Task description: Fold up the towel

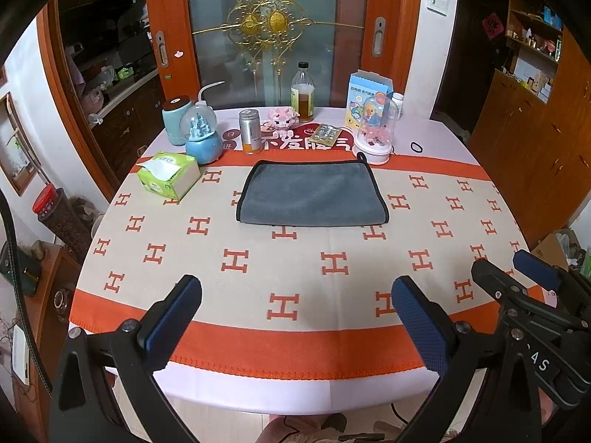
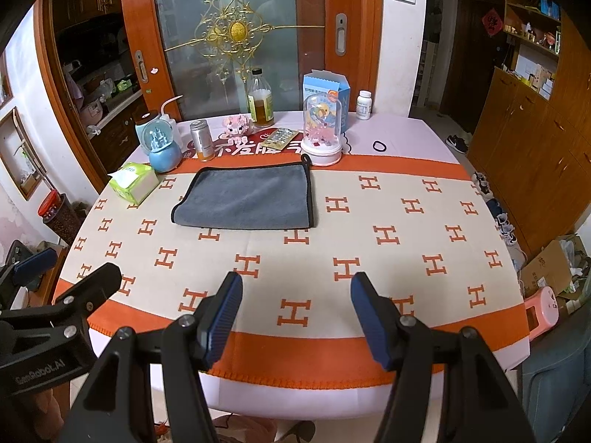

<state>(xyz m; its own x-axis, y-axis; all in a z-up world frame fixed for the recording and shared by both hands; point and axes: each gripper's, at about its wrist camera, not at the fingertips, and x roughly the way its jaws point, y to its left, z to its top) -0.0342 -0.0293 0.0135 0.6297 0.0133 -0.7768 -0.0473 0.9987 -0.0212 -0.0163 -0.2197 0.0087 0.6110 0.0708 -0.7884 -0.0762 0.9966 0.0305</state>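
A: Item one, the grey towel (image 1: 312, 195). Where do we log it?

B: At twelve o'clock from both tools, mid-surface, lying flat. Plush microfibre with black piping, and a small hanging loop at its one o'clock corner. The soft, unpiped near edge suggests it is already doubled once.

A: The tools?

B: We hold the left tool (image 1: 295, 317) spread wide and empty. The right tool (image 2: 295, 317) is likewise spread, gripping nothing. Both hover over the near rim, well apart from the towel, and their ribbed blue pads suit thin cloth.

A: The surface?

B: A round surface (image 2: 406, 258) under woven cream cloth with orange H motifs. The tissue pack (image 1: 168, 179) sits at ten o'clock and the domed ornament (image 1: 373, 129) at one o'clock, presumably pushed back for folding room.
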